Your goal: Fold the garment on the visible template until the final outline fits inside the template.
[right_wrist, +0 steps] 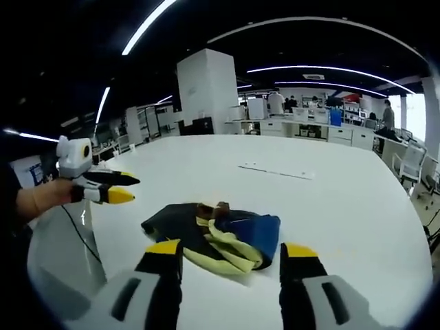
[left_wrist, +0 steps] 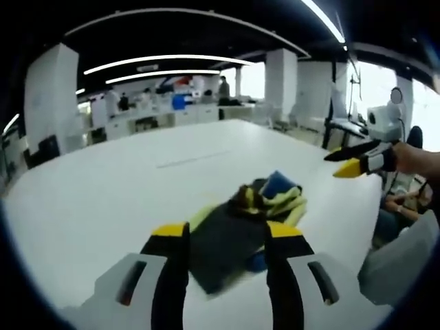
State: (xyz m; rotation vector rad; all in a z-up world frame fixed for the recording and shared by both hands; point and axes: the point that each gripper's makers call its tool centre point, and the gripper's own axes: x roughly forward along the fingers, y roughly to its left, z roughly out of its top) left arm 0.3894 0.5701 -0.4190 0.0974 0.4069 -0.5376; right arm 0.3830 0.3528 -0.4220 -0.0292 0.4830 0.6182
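A crumpled garment (left_wrist: 240, 223) of dark navy, yellow and blue cloth lies bunched on the white table (left_wrist: 137, 179). In the left gripper view it shows between and beyond my left gripper's (left_wrist: 227, 237) open jaws, which hold nothing. In the right gripper view the garment (right_wrist: 220, 237) lies just ahead of my right gripper (right_wrist: 230, 258), whose jaws are also open and hold nothing. Each gripper hovers off to one side of the cloth: the right gripper (left_wrist: 354, 159) is held up at the right, the left gripper (right_wrist: 113, 187) at the left. A thin faint line (right_wrist: 278, 170) marks the table beyond the garment.
The white table (right_wrist: 344, 206) is large, with its near edge curving close to the left gripper. A person sits by the table edge (left_wrist: 402, 199). A chair (right_wrist: 412, 161), white pillars (right_wrist: 206, 86) and desks with people stand farther back.
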